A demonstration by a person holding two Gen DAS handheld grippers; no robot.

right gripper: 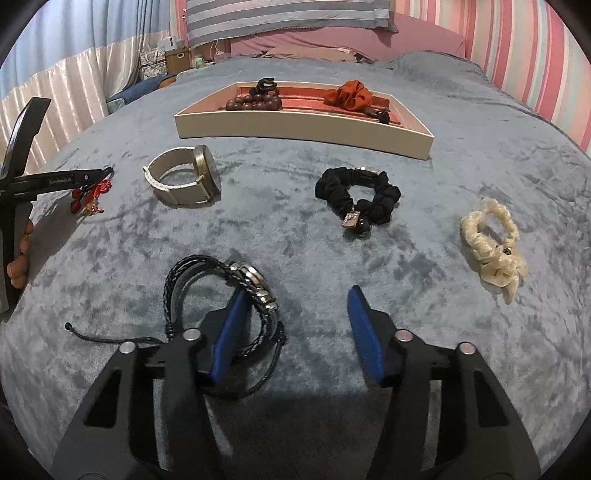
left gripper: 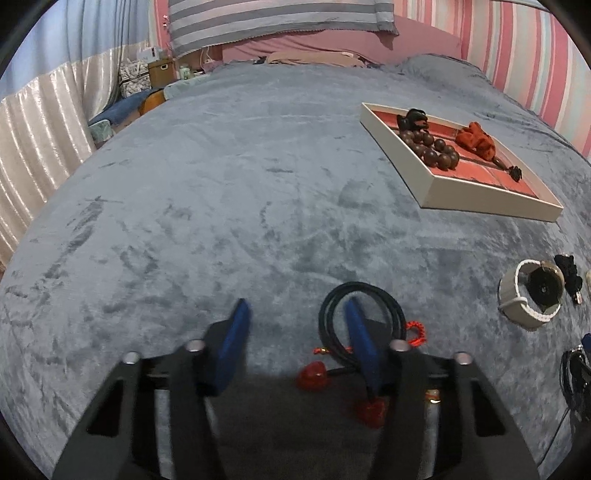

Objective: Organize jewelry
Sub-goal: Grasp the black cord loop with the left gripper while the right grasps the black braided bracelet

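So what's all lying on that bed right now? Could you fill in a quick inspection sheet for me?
Surface: blue-grey plush blanket, rumpled.
Job's things: tray holds wooden beads, a black claw clip and an orange scrunchie. Loose on the blanket: beige-strap watch, black scrunchie, cream scrunchie, braided bracelet, black cord with red charms.
Clutter: nothing seen.
Tongs: left tongs straddle one side of the cord loop; right tongs straddle one side of the braided bracelet; neither clamped.
Cables: thin white cable at the bed's far end.
Surroundings: striped pillow, curtains.
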